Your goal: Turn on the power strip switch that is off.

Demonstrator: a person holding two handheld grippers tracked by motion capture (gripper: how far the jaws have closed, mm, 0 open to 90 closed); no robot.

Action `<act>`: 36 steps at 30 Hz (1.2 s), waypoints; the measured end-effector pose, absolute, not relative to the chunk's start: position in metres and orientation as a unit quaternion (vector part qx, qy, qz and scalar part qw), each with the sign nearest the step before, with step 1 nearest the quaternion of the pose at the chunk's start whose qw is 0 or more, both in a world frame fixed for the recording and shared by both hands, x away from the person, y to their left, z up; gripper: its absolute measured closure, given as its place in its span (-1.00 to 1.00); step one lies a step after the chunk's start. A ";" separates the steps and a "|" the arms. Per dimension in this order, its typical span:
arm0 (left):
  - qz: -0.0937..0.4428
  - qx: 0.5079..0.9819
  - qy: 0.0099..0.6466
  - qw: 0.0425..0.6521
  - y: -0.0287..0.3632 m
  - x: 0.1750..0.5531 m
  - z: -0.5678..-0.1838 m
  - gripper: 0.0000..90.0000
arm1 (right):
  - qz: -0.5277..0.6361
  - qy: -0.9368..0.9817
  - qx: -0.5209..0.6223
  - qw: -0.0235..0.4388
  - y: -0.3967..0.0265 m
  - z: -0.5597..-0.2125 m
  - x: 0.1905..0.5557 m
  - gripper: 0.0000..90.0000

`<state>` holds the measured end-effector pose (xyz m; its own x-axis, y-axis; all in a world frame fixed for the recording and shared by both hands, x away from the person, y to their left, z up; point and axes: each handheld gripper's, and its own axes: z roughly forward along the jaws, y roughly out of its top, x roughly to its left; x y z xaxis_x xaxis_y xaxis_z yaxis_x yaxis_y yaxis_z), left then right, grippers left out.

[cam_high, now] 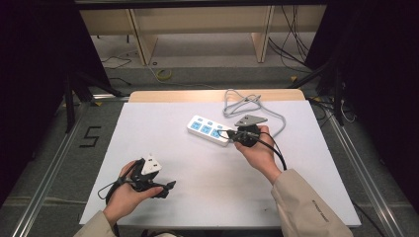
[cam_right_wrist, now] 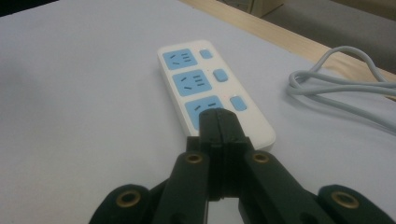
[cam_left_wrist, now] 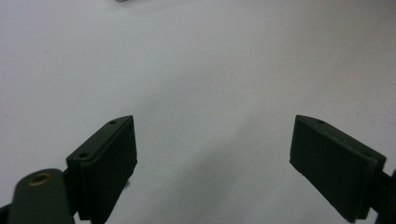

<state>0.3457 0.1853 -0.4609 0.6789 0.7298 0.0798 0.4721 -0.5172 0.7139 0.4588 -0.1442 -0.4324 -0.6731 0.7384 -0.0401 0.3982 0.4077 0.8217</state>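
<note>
Two closed jaws of the right gripper (cam_right_wrist: 218, 122) hid part of the nearest blue socket on the white power strip (cam_right_wrist: 205, 84), which lay mid-table, its grey cable (cam_right_wrist: 336, 88) cut off at the edge. Left gripper (cam_left_wrist: 212, 154) gaped wide over the bare white table (cam_high: 163, 148), with dark curtains beside it.

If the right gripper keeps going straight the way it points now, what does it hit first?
Most likely the power strip: the right gripper, jaws shut with nothing between them, points at the blue socket nearest it, beside that socket's switch. Whether the tips already touch the socket, I cannot tell.
</note>
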 end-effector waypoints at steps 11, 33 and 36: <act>0.189 0.851 0.352 0.340 0.186 0.346 -0.461 -0.68 | 0.416 0.813 0.352 0.205 -0.136 -0.431 0.471 1.00; 0.187 0.850 0.354 0.342 0.187 0.345 -0.460 -0.68 | 0.405 0.817 0.358 0.199 -0.121 -0.436 0.489 1.00; 0.188 0.850 0.354 0.342 0.187 0.345 -0.461 -0.68 | 0.405 0.816 0.361 0.199 -0.120 -0.436 0.492 1.00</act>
<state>0.3449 0.1871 -0.4605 0.6793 0.7297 0.0777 0.4725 -0.5159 0.7145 0.4919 -0.1196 -0.4362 -0.6608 0.7499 -0.0321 0.4282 0.4117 0.8044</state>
